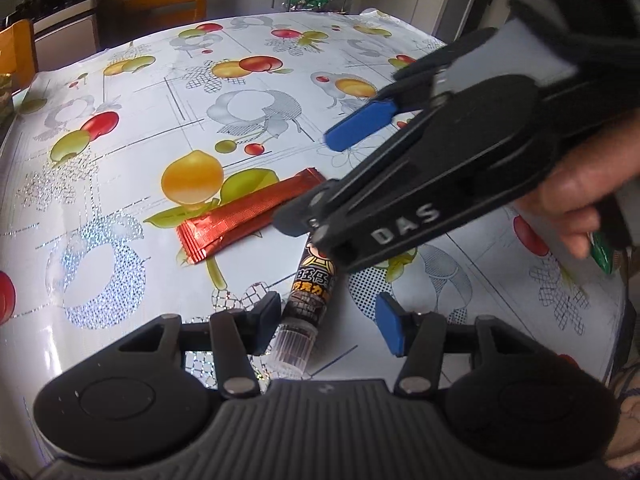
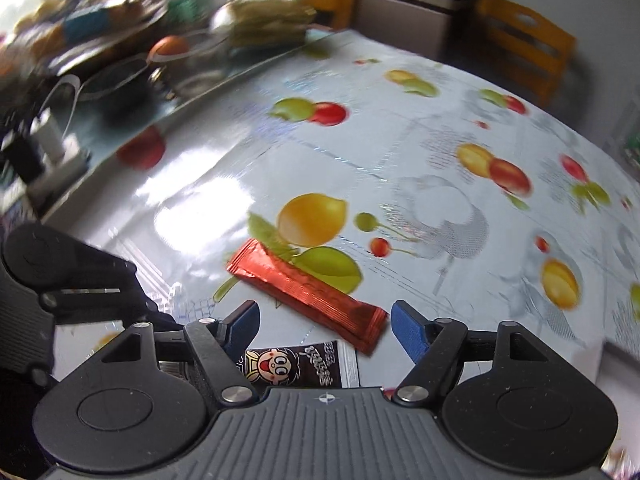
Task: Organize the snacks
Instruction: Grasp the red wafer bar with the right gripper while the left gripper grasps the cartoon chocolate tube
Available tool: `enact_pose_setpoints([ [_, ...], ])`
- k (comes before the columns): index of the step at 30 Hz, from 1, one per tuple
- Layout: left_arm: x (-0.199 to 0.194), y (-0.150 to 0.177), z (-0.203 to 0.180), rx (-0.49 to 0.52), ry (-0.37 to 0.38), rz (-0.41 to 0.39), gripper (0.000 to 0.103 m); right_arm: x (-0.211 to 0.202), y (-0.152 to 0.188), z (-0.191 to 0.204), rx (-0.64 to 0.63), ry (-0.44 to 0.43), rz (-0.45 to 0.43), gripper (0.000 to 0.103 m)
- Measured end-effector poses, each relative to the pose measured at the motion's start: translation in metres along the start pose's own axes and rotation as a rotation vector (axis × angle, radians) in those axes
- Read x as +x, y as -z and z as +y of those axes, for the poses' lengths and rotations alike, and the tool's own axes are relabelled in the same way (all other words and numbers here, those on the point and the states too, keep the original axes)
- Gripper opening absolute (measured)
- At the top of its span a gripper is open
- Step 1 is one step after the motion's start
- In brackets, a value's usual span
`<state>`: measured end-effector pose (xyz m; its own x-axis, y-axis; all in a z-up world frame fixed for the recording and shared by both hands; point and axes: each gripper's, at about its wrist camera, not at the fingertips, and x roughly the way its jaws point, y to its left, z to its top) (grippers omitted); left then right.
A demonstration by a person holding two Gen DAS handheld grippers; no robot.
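Our right tongs [image 2: 324,330] stand spread and empty over the near end of the red snack stick [image 2: 308,294], whose long axis runs from far left to near right. Our left tongs [image 1: 330,328], also spread, straddle the capped chocolate tube [image 1: 310,300] on the desk [image 1: 120,240], not pinching it.

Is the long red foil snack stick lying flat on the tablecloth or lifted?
Lying flat: the red foil snack stick rests on the fruit-print tablecloth, no pads touching it.
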<state>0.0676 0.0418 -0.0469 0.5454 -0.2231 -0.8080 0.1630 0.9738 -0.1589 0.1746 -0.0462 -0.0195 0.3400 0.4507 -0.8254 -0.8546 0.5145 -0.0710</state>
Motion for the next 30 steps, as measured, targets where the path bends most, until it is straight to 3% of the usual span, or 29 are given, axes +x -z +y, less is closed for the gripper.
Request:
enact_pose_setpoints([
  [10, 0.001, 0.005, 0.000, -0.045, -0.007, -0.010, 0.052, 0.038, -0.016, 0.005, -0.176, -0.032, 0.057, 0.065],
  [16, 0.001, 0.005, -0.002, -0.051, -0.016, -0.009, 0.052, 0.044, -0.019, 0.005, -0.161, -0.066, 0.049, 0.065],
  [24, 0.006, -0.002, -0.004, -0.034, -0.022, -0.005, 0.052, 0.045, -0.023, 0.001, -0.119, -0.095, 0.076, 0.054],
  [30, 0.009, -0.004, -0.006, -0.014, -0.031, 0.003, 0.052, 0.045, -0.023, 0.002, -0.112, -0.103, 0.071, 0.051],
])
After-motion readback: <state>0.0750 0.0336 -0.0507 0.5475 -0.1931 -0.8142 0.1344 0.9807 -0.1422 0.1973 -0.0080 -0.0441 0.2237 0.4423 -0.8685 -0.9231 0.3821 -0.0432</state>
